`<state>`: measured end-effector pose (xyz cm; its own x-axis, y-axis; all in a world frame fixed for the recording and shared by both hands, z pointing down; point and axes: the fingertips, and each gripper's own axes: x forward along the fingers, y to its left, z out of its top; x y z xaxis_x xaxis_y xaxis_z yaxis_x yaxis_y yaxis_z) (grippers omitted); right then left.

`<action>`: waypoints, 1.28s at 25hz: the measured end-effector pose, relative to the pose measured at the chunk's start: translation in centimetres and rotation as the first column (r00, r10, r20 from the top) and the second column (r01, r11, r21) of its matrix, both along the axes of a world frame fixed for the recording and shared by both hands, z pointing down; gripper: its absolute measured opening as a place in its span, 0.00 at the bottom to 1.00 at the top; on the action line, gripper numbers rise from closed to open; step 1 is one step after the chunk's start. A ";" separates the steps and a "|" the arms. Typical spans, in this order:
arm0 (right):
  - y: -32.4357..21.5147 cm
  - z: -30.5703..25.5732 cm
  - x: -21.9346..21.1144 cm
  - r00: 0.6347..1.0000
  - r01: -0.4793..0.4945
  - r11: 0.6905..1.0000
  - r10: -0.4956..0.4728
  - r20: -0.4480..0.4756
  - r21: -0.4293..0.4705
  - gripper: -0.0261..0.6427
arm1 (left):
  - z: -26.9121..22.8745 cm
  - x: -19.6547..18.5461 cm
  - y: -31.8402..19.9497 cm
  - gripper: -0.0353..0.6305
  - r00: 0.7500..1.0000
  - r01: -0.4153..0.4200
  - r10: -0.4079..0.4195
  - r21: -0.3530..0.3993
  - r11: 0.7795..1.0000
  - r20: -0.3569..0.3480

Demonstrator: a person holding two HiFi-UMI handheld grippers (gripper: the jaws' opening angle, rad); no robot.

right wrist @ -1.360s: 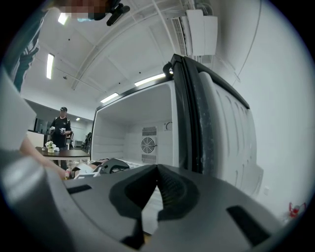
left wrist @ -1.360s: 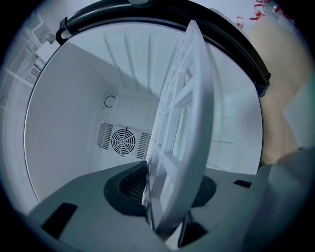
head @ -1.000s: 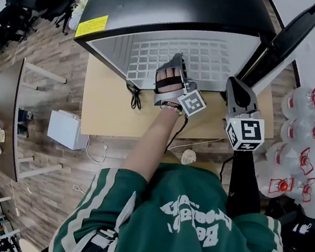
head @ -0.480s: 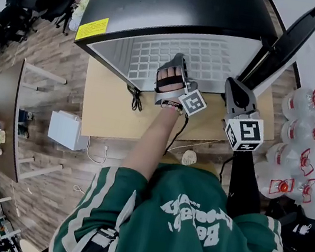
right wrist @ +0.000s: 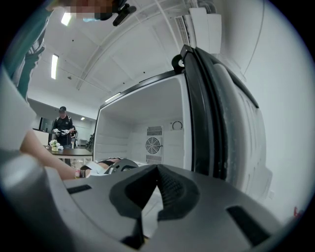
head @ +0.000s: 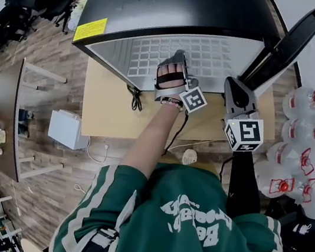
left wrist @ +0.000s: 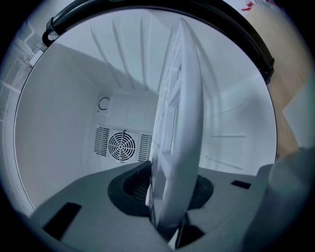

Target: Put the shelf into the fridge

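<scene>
Shelf (head: 217,57) is a white moulded grid panel. It lies flat with most of its span already inside the open cavity of the small black-topped fridge (head: 177,6), and its front edge is at the opening. It looks like rigid plastic: light for its size, smooth, and broad enough to twist or jam if it is pushed from one point off centre. The thick front rim is the sensible place to hold it, since the thin grid bars would probably flex or crack under a pinch.

The left gripper (left wrist: 167,187) holds exactly there. Its jaws have just been closing, and the pads now sit on both faces of the rim, with the panel running edge-on away from them towards the round fan grille (left wrist: 121,145) in the back wall. With a single grip left of the middle, the far right side may drag on its ledge.

The right gripper (head: 239,85) hovers just beside the shelf's front right corner, close to the hinge side of the swung-open fridge door (head: 291,43). Its jaws appear drawn together on nothing, though the pale strip below their tips is hard to read.

The fridge stands on a light wooden table (head: 107,102). Clear water bottles with red caps (head: 304,105) stand on the floor to the right, well apart from the work.
</scene>
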<state>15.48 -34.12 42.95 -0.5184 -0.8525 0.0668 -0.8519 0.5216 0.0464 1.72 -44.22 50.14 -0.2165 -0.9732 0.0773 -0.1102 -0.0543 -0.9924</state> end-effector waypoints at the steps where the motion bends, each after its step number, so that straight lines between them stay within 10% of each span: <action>1: 0.1 0.0 0.0 1.000 0.000 1.000 0.000 0.001 0.000 0.05 | -0.1 0.0 -0.1 0.21 1.000 -0.001 0.001 0.002 1.000 0.006; 21: -0.2 -0.4 -0.5 1.000 0.005 1.000 -0.005 0.005 0.011 0.05 | -0.6 -0.5 -3.3 0.24 1.000 0.003 -0.002 0.004 1.000 -0.015; 32: 0.3 -0.4 0.3 1.000 -0.008 1.000 0.008 0.011 -0.014 0.05 | 0.7 -0.4 -3.0 0.44 0.999 -0.013 0.010 -0.067 0.998 -0.043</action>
<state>15.83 -33.83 42.56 -0.5126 -0.8555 0.0730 -0.8563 0.5156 0.0295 1.37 -47.24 50.82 -0.2002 -0.9679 0.1519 -0.1517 -0.1225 -0.9808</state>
